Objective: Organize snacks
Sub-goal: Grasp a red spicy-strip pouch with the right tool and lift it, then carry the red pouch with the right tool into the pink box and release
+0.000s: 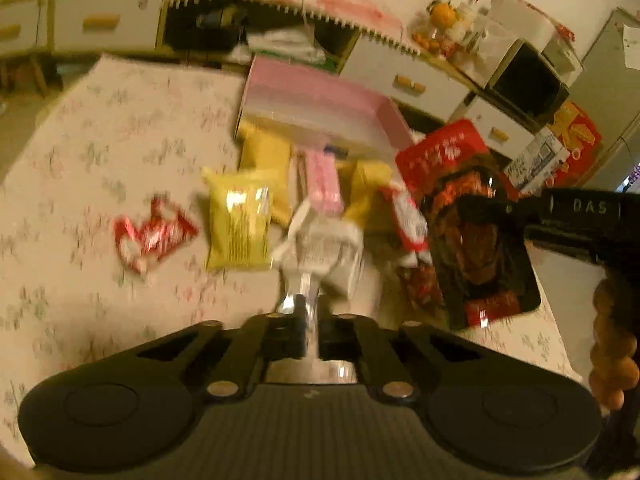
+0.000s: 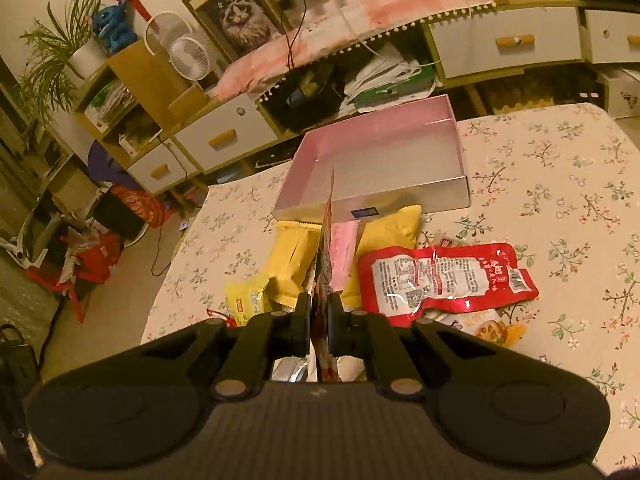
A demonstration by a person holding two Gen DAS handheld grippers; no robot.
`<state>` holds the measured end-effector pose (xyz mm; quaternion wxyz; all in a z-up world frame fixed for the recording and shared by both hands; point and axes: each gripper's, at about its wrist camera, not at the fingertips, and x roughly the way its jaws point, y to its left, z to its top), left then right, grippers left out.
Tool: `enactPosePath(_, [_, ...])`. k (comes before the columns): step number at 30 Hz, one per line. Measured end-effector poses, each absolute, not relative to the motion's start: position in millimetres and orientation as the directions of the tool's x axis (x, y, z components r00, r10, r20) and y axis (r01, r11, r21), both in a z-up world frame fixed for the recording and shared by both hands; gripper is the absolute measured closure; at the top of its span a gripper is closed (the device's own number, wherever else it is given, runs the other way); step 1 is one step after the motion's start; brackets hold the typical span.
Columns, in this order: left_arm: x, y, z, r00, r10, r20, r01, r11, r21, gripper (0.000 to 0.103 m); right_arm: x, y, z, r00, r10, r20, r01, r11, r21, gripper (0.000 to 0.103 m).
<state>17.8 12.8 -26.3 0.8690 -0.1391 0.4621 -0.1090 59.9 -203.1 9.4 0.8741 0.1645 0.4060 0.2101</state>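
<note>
Jaws of the left hand-held gripper (image 1: 308,300) are pinched on a silvery white snack packet (image 1: 324,248), held above the floral desk (image 1: 100,128). The right hand-held gripper (image 2: 319,312) is clamped on a red-and-black packet (image 2: 326,256) seen edge-on (its face shows in the left view). Beyond lie yellow packets (image 2: 296,256), a pink packet (image 2: 344,248), a red pouch (image 2: 440,280), and the open pink box (image 2: 380,152).

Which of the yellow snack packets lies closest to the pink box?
The plain yellow packet whose serrated end touches the pink box front wall. The other yellow packets lie farther back, toward the gripper.
</note>
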Motion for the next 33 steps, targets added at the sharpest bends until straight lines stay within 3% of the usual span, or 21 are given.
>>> enactPosePath(2, [12, 8, -30, 0.517, -0.307, -0.799, 0.071, 0.946, -0.317, 0.034, 61, -205, 7, 0.57, 0.509, -0.645, -0.239, 0.854, 0.462, 0.096])
enactPosePath(4, [5, -5, -36, 0.508, -0.263, -0.82, 0.099, 0.964, -0.248, 0.015, 61, -205, 6, 0.567, 0.508, -0.649, -0.244, 0.855, 0.457, 0.096])
enactPosePath(6, [2, -19, -44, 0.493, -0.222, -0.841, 0.137, 0.975, -0.177, 0.016, 60, -204, 7, 0.566, 0.501, -0.655, -0.249, 0.861, 0.444, 0.096])
enactPosePath(7, [3, -27, -50, 0.476, -0.206, -0.855, 0.161, 0.976, -0.145, 0.032, 60, -203, 7, 0.565, 0.498, -0.658, -0.252, 0.863, 0.437, 0.096])
enactPosePath(8, [4, -31, -56, 0.456, -0.196, -0.868, 0.17, 0.977, -0.132, 0.04, 59, -201, 8, 0.566, 0.494, -0.66, -0.257, 0.866, 0.428, 0.096])
enactPosePath(10, [4, -33, -59, 0.465, -0.19, -0.865, 0.175, 0.977, -0.12, 0.042, 58, -195, 10, 0.571, 0.484, -0.664, -0.272, 0.874, 0.403, 0.096])
enactPosePath(14, [6, -25, -51, 0.475, -0.215, -0.853, 0.147, 0.975, -0.164, 0.057, 52, -181, 18, 0.616, 0.418, -0.667, -0.3, 0.908, 0.292, 0.096])
enactPosePath(25, [22, -10, 1, 0.564, -0.32, -0.761, 0.154, 0.946, -0.284, 0.06, 60, -169, 22, 0.658, 0.345, -0.67, -0.32, 0.933, 0.167, 0.096])
enactPosePath(33, [104, -17, 44, 0.672, -0.245, -0.699, 0.145, 0.969, -0.2, 0.06, 90, -159, 32, 0.726, 0.275, -0.631, -0.299, 0.952, 0.07, 0.097])
